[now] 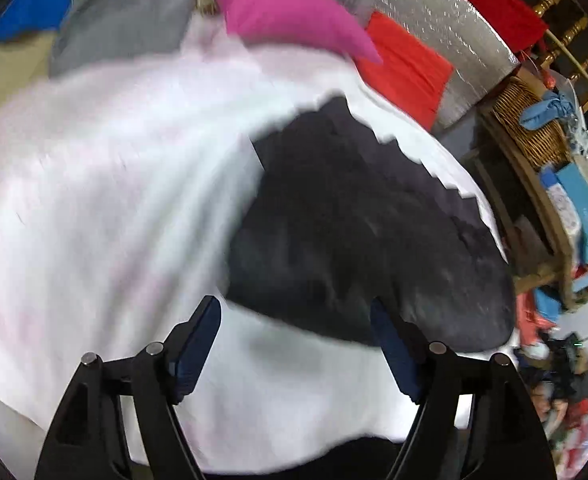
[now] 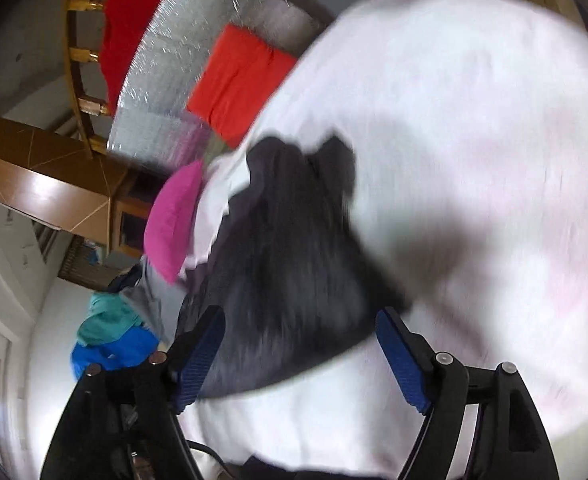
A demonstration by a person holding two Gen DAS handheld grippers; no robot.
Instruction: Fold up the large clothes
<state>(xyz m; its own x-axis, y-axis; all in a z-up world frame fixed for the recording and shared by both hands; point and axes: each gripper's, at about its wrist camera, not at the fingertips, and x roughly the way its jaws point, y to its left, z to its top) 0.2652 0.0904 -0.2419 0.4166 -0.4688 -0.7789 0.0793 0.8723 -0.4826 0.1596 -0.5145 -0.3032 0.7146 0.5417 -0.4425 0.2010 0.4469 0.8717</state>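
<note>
1. The left gripper (image 1: 295, 322) hangs released, jaws spread, with the dark garment (image 1: 357, 232) lying at its one o'clock on the white sheet (image 1: 106, 200).
2. The right gripper (image 2: 299, 334) is likewise spread and empty, the dark garment (image 2: 290, 264) at twelve o'clock, likely positioned for a fresh grasp.

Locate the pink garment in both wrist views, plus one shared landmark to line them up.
Left wrist: pink garment at top centre, above the white sheet.
Right wrist: pink garment at left of centre, beside the dark garment.
Shared landmark: the orange-red cloth, which lies against the silver quilted surface in both.
</note>
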